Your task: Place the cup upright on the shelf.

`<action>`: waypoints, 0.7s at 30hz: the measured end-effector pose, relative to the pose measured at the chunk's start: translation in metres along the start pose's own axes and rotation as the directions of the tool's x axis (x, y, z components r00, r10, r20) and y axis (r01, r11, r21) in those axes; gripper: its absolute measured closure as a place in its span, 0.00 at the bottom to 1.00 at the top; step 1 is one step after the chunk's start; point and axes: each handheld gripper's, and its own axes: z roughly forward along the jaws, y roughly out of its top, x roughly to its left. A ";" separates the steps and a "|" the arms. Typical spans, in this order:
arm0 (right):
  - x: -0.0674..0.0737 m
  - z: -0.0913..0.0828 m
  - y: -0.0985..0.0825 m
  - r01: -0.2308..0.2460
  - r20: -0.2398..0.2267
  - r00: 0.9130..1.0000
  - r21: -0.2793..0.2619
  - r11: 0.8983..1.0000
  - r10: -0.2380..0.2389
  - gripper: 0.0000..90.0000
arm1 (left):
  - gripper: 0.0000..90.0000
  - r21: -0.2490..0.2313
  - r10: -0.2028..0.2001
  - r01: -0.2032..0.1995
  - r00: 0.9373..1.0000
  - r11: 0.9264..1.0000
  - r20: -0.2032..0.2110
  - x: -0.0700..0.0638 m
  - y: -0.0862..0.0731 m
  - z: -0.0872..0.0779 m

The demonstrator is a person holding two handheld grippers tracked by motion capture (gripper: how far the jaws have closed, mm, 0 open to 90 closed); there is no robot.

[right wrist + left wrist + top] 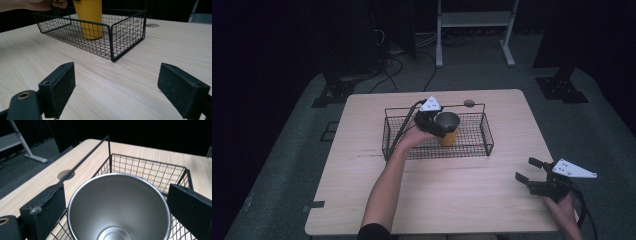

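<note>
The left tongs [438, 125] reach into the wire basket [486, 139], which sits toward the far edge of the surface [452, 190], about midway along it. Their jaws stand on either side of the cup [448, 129], a yellow tumbler with a steel inside that stands upright on the basket floor. In the left gripper view the black pads [43, 206] flank the cup's rim [75, 195] closely; the left pad looks to be touching it, but whether the right one presses I cannot tell, so the grip may be just closing or just letting go. My reading is that the step in hand is either a pick from the basket or a placement into it. If a pick, the next move calls for a firm squeeze and a straight lift, clear of the basket's wires and the handle bar [82, 161] behind it.

The right tongs [532, 172] wait near the surface's right edge toward the near corner, jaws wide apart and holding nothing.

The left gripper view gives the cup's empty steel inside. The right gripper view gives what that one cannot: the cup's yellow side [90, 15] and its foot resting flat on the mesh, with bare surface between its own pads [60, 87].
</note>
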 end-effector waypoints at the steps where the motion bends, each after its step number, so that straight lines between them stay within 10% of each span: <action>1: 0.000 0.000 0.000 -0.002 -0.002 1.000 -0.002 1.000 0.002 0.15 | 0.02 -0.004 0.004 -0.004 1.000 1.000 -0.002 0.000 0.001 -0.001; 21: 0.001 0.000 0.000 0.000 0.019 1.000 0.005 1.000 0.000 0.15 | 0.01 -0.090 0.017 -0.017 1.000 0.996 -0.005 -0.019 0.010 -0.031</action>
